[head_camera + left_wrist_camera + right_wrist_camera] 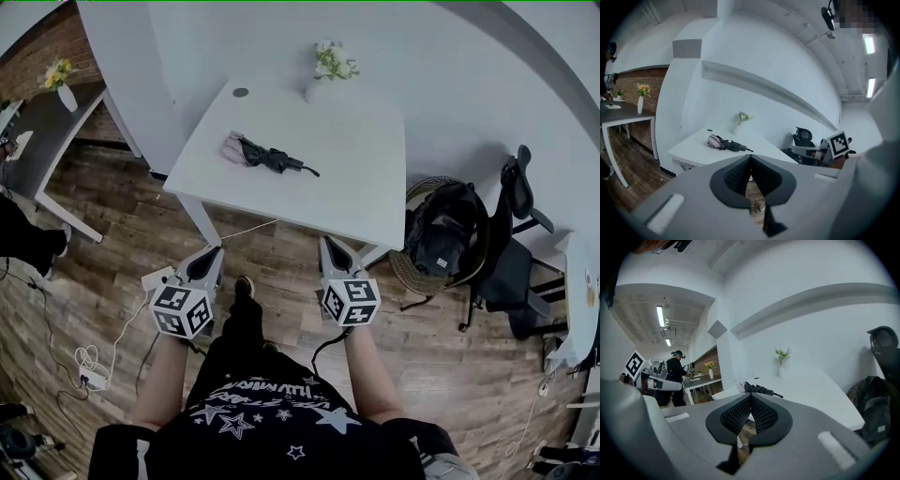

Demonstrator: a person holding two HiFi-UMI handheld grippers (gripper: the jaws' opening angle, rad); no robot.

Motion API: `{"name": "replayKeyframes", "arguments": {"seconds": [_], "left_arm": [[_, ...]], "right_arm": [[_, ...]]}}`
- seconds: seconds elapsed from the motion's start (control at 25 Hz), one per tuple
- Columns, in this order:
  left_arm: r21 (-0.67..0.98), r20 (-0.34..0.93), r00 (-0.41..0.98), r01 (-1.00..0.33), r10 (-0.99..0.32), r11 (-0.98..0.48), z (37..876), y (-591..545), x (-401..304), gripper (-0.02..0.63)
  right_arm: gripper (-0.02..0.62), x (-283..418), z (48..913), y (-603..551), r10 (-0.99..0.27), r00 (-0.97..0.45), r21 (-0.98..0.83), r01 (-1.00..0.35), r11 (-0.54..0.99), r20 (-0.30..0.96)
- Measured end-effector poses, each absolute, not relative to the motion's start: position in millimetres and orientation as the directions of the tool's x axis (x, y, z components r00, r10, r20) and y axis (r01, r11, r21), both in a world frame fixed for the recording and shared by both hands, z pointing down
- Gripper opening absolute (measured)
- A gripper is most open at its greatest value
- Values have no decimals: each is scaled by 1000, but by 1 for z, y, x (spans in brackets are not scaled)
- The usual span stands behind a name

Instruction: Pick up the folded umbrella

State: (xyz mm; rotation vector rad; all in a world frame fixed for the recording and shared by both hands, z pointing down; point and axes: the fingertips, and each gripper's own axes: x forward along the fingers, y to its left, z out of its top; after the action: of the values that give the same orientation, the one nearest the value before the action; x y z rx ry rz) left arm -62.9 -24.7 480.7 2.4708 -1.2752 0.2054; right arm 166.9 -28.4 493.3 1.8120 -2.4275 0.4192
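The folded umbrella, black with a pink end, lies on the white table near its left side. It also shows ahead in the left gripper view and in the right gripper view. My left gripper and right gripper hover over the wooden floor short of the table's near edge, both pointing toward it. Each has its jaws pressed together with nothing between them.
A small vase of flowers stands at the table's far edge. A black backpack in a basket and an office chair sit to the right. A second table with flowers is at far left, where a person stands. Cables lie on the floor.
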Motion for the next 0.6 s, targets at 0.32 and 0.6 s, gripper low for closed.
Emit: {"name": "replayKeyframes", "arguments": {"seconds": [0.32,0.6], "left_arm": [[257,286,583,-811,-761,-525,493,-82,-61,3],[267,294,583,-811,-757,-521,501,-149,-67,3]], "right_arm": [[15,163,503,-80,-917,-305,-148,-950,274,258],[15,149,510,-145,-903,-314,-123,-949,290,294]]}}
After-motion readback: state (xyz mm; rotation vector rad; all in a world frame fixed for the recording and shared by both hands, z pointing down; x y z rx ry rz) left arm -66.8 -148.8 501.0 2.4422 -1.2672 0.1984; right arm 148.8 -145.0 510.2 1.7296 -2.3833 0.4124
